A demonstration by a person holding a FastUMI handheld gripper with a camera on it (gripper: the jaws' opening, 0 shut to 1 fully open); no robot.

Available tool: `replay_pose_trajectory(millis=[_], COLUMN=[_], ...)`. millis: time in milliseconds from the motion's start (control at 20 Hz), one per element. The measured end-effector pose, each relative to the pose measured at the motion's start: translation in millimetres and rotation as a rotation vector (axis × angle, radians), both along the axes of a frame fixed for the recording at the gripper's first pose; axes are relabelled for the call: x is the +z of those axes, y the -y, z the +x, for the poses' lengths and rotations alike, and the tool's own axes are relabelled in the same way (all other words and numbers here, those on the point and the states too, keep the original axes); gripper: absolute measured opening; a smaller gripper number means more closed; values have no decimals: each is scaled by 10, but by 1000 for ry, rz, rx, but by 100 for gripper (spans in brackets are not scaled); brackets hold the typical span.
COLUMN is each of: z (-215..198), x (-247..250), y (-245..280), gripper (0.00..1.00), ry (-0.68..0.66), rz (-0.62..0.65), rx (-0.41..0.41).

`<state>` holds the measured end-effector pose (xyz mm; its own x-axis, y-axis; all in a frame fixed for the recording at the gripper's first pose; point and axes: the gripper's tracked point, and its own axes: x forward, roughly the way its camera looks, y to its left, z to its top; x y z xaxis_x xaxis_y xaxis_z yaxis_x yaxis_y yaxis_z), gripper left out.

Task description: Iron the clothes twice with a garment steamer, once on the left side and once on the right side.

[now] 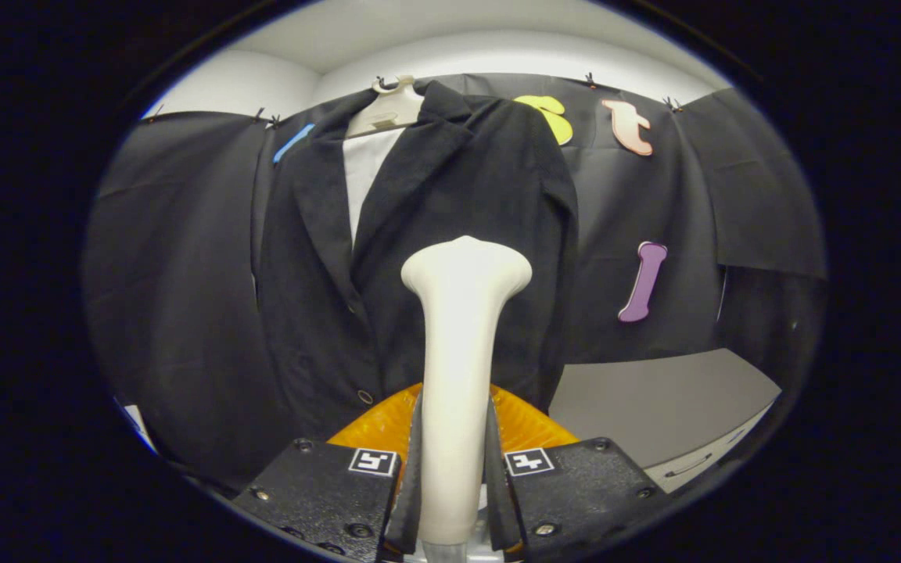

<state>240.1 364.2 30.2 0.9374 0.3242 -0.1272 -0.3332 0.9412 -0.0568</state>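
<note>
- We see the claw (455, 469) clenched on the garment steamer (458, 375): both fingers press against the flanks of its pale handle, which stands between them.
- The steamer's long axis runs straight up and away from the claw, along the line of the fingers; its flared head lies beyond the fingertips and faces the jacket (427, 258).
- The dark jacket hangs upright on a pale hanger (388, 109) directly ahead of the claw, its length vertical, with a white shirt (364, 172) showing between the lapels.
- The steamer head sits in front of the jacket's front panel just to the right of the button line, at about mid-chest height; we cannot tell whether it touches the cloth or stands slightly off it.
- We judge that the coming move turns on this relation: head and garment are aligned front to back, so the stroke would run along the jacket's vertical length, and the left panel lies across the lapel opening from the head.
- One button (364, 396) shows low on the left panel, close to the steamer's handle.
- An orange ribbed part (529, 426) appears just behind the fingers, at the base of the handle.
- A grey desk (654, 407) lies to the right of the jacket and below it, bare where we see it.
- Black cloth walls the booth behind the garment, beneath a white ceiling.
</note>
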Motion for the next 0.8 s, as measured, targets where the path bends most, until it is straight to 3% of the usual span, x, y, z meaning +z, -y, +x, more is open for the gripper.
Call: replay_pose_trajectory(millis=[800], z=[-83], x=[-897], y=[170], gripper=[37], ry=[-107], rz=[-52], rx=[-33])
